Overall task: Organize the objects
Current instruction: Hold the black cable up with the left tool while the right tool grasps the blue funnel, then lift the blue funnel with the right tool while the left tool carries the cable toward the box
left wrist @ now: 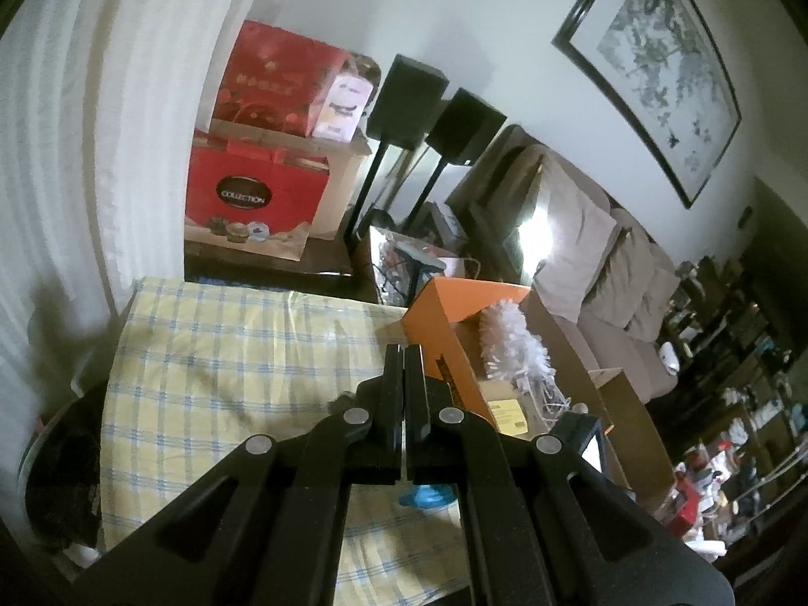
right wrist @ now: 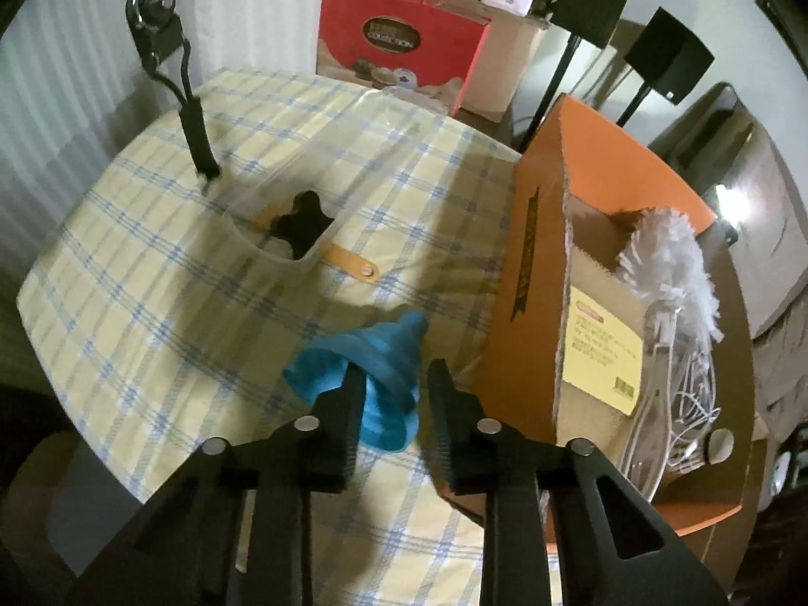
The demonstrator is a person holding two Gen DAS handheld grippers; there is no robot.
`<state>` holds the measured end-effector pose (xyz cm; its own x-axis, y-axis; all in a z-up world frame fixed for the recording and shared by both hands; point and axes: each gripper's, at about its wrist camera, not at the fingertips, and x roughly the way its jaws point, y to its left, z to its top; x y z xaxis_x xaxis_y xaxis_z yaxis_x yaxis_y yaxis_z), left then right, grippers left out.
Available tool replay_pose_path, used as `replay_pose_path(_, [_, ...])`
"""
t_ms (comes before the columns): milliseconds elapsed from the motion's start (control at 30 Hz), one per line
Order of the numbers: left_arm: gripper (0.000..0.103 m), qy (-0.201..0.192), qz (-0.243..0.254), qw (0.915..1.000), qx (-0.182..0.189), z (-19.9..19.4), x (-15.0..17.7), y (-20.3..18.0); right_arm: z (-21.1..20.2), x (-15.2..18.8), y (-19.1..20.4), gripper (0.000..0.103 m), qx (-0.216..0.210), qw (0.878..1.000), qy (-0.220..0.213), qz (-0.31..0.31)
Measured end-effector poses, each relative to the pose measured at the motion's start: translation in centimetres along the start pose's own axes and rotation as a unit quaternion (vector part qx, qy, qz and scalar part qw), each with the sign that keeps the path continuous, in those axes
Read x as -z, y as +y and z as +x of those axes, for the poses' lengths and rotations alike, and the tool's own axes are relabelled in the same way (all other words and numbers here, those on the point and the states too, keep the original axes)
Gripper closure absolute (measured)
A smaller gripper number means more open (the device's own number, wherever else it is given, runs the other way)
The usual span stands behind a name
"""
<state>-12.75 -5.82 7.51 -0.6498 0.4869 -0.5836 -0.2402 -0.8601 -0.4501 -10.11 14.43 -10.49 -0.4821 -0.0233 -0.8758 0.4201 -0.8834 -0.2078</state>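
Here the right tool straddles a blue silicone funnel without clamping it; the orange box beside it awaits; left tool is together, empty.

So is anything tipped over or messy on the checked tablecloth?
Yes. The blue ridged silicone funnel lies tipped on its side on the yellow checked tablecloth, beside the orange cardboard box, between the right gripper fingers.

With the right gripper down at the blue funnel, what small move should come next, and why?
Probably close the right gripper fully on the blue funnel: the funnel lies on the tablecloth between the fingers, with a gap still showing on one side. The orange box stands open just beside it.
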Motion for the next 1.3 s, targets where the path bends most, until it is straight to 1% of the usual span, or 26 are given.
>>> replay_pose_path(33, [0.103, 0.0, 0.001, 1.0, 0.001, 0.0, -0.1, -0.1, -0.1, 0.0, -0.1, 0.09, 0.0, 1.0, -0.003, 0.001])
replay_pose_path(67, [0.103, 0.0, 0.002, 1.0, 0.003, 0.0, -0.2, -0.4, -0.2, 0.0, -0.3, 0.092, -0.003, 1.0, -0.008, 0.006])
replay_pose_path(133, [0.103, -0.001, 0.007, 1.0, 0.005, 0.0, -0.4, -1.0, -0.6, -0.1, -1.1, 0.096, -0.03, 0.999, -0.02, 0.027])
replay_pose_path(200, [0.103, -0.002, 0.012, 0.9999, 0.007, 0.0, -0.5, -1.6, -1.2, -0.1, -1.9, 0.097, -0.054, 0.997, -0.031, 0.047])
replay_pose_path(400, [0.103, -0.004, 0.023, 0.9995, 0.021, 0.2, -1.3, -3.7, -3.3, -0.5, -3.5, 0.098, -0.073, 0.992, -0.066, 0.084])
replay_pose_path(500, [0.103, -0.007, 0.026, 0.9994, 0.021, 0.4, -1.5, -4.2, -4.3, -0.6, -3.9, 0.099, -0.074, 0.991, -0.074, 0.083])
replay_pose_path(567, [0.103, -0.009, 0.026, 0.9994, 0.02, 0.4, -1.5, -4.3, -4.3, -0.7, -3.8, 0.097, -0.072, 0.992, -0.066, 0.08])
replay_pose_path(667, [0.103, -0.007, 0.026, 0.9995, 0.018, 0.7, -1.4, -4.3, -4.1, -0.5, -3.4, 0.09, -0.077, 0.992, -0.064, 0.08])
replay_pose_path(733, [0.103, -0.003, 0.026, 0.9995, 0.017, 0.8, -1.2, -4.1, -3.5, -0.4, -3.0, 0.073, -0.089, 0.991, -0.059, 0.081])
replay_pose_path(767, [0.103, -0.001, 0.026, 0.9995, 0.017, 0.9, -1.2, -4.0, -3.1, -0.3, -2.6, 0.072, -0.089, 0.991, -0.056, 0.078])
replay_pose_path(900, [0.103, 0.002, 0.022, 0.9996, 0.017, 1.1, -1.1, -3.6, -1.5, -0.1, -1.5, 0.07, -0.088, 0.994, -0.037, 0.062])
replay_pose_path(933, [0.103, 0.002, 0.021, 0.9996, 0.017, 1.2, -1.1, -3.6, -1.1, -0.1, -1.3, 0.069, -0.082, 0.994, -0.033, 0.057])
replay_pose_path(1000, [0.103, 0.002, 0.02, 0.9996, 0.019, 1.3, -1.1, -3.5, -0.7, -0.2, -0.8, 0.068, -0.054, 0.997, -0.031, 0.044])
replay_pose_path(1200, [0.103, 0.002, 0.022, 0.9995, 0.023, 1.3, -1.1, -3.5, -0.2, -0.4, -0.1, 0.067, -0.021, 0.999, -0.029, 0.021])
replay_pose_path(1267, [0.103, 0.003, 0.022, 0.9995, 0.023, 1.4, -1.1, -3.5, 0.0, -0.4, 0.2, 0.072, -0.006, 0.999, -0.03, 0.013])
replay_pose_path(1300, [0.103, 0.004, 0.022, 0.9995, 0.024, 1.5, -1.1, -3.5, 0.0, -0.3, 0.2, 0.081, 0.004, 0.999, -0.032, 0.011])
